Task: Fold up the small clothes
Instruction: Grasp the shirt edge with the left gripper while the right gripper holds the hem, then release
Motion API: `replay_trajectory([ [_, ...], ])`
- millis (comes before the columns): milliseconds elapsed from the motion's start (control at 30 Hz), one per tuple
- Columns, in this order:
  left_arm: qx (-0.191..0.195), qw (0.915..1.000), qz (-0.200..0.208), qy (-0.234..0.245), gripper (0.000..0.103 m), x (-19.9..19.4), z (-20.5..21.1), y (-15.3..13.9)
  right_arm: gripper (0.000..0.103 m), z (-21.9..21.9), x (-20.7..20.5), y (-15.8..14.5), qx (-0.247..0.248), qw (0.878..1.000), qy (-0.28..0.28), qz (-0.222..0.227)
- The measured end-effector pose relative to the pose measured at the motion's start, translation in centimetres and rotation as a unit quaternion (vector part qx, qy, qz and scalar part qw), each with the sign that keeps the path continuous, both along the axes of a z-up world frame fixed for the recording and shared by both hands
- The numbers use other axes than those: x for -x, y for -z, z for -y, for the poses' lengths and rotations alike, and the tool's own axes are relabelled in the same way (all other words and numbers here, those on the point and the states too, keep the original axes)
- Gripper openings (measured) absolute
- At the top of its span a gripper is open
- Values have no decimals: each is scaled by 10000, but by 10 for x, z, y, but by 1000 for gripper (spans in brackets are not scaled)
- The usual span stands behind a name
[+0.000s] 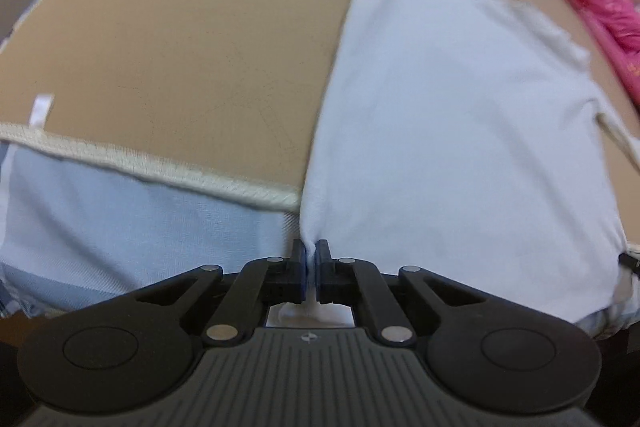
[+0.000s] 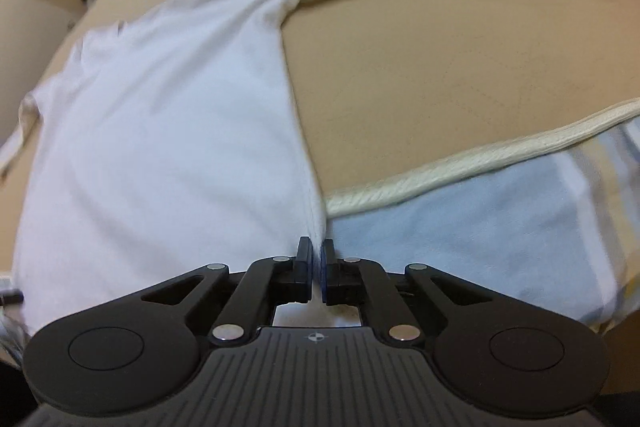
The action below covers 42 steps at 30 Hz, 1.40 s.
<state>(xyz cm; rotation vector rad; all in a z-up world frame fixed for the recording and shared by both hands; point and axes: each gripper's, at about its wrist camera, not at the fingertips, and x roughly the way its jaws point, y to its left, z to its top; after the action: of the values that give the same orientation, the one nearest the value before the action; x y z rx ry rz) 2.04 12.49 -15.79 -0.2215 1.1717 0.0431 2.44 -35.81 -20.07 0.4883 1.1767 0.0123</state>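
Both grippers are clamped on the white shirt (image 1: pixel 460 131): left gripper (image 1: pixel 311 259) pinches one bottom corner, right gripper (image 2: pixel 316 259) the other. Shirt lies spread on the tan table (image 1: pixel 180 59), sleeves outstretched.

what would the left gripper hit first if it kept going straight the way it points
Nothing new: the left gripper is already shut on the hem of the white shirt. Straight on lies more of that shirt, then probably the tan surface under it.
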Motion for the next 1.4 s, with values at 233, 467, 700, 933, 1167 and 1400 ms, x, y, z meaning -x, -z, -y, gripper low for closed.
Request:
replay_trajectory([
  [233, 87, 9996, 245, 89, 4, 53, 9, -25, 3, 55, 33, -15, -32, 9943, 1058, -100],
  [467, -347, 9988, 351, 71, 6, 48, 17, -28, 4, 35, 32, 0, 15, 9968, 567, -571],
  [700, -157, 9956, 801, 457, 7, 26, 46, -35, 8, 36, 29, -23, -80, 9958, 760, 497],
  [933, -161, 9991, -342, 167, 12, -2, 52, 2, 16, 23, 14, 2, 0, 9979, 512, -401],
  [1167, -20, 9863, 1614, 348, 12, -33, 73, -81, 16, 24, -2, -60, 228, 9891, 694, 1280],
  [1400, 38, 9764, 2114, 449, 12, -181, 81, -119, 2, 19, -107, -113, 115, 9754, 450, 2153],
])
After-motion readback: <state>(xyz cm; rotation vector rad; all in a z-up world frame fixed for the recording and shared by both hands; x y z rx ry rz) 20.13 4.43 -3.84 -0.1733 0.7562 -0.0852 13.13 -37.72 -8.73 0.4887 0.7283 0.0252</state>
